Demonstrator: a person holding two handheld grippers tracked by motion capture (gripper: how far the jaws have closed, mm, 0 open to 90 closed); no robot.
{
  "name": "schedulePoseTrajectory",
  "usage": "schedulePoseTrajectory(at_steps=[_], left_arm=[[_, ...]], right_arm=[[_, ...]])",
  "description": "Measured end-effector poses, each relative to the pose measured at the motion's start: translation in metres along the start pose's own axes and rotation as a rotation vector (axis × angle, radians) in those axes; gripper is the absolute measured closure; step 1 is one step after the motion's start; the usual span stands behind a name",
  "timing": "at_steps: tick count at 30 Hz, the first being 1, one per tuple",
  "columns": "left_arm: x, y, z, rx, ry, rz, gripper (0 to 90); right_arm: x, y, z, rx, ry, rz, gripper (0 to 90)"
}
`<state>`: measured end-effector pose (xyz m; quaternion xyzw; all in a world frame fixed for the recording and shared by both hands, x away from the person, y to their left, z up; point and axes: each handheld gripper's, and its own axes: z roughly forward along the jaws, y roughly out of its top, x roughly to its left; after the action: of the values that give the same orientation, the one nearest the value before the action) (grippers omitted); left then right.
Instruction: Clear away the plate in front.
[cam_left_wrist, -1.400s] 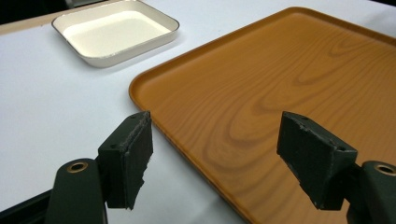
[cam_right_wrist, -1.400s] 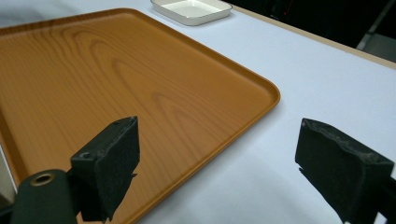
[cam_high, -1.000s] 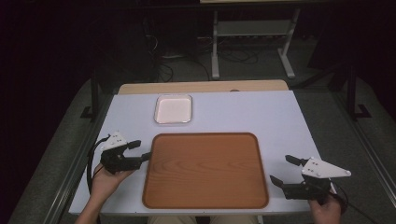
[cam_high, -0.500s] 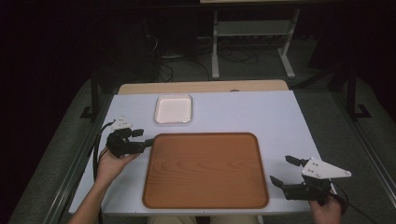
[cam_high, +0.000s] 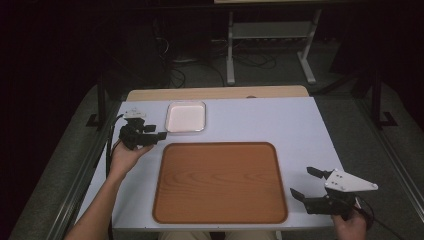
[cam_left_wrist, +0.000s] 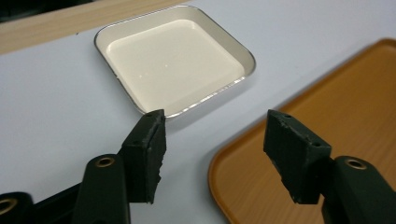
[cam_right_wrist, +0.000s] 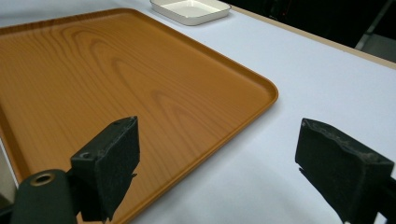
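**Left tool at the small white tray, right tool waiting by the wooden tray**

You are working on a pale tabletop with a light wooden strip along its far edge; behind it the room is dark, with a metal stand and loose cables on the floor.

Your left tool hovers just beside the near left corner of the white tray — its jaws stand apart with nothing between them, and they have just been closing a little. In the left gripper view one jaw tip sits right at the tray's near rim; whether it touches, you cannot tell.

Your right tool is wide open and empty, just off the right edge of the wooden tray.

The white tray is nearly square, lying flat, edges parallel with the tabletop's. The wooden tray's long axis runs left to right.
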<state>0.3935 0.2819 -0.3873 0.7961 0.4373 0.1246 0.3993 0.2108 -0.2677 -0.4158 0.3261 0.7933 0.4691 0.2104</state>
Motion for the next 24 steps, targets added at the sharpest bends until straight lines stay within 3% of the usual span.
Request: schedulePoseTrajectory(at_steps=[2,6,18,22,24], left_arm=[[0.006,0.004,0.004,0.009,-0.012,-0.035,39.5],[0.014,0.012,0.012,0.005,-0.011,-0.059,39.8],[0.023,0.037,0.033,0.030,0.026,-0.066,42.9],[0.027,0.042,0.037,0.024,0.038,-0.092,43.5],[0.029,0.042,0.040,0.014,0.064,-0.103,42.7]], right_arm=[[0.000,0.000,0.000,0.001,0.001,0.000,13.0],[0.000,0.000,0.001,0.003,0.002,-0.003,13.0],[-0.001,-0.001,0.000,0.001,0.002,-0.004,13.0],[-0.001,-0.001,0.000,0.001,0.002,-0.004,13.0],[0.000,-0.001,0.000,0.005,0.003,-0.005,13.0]])
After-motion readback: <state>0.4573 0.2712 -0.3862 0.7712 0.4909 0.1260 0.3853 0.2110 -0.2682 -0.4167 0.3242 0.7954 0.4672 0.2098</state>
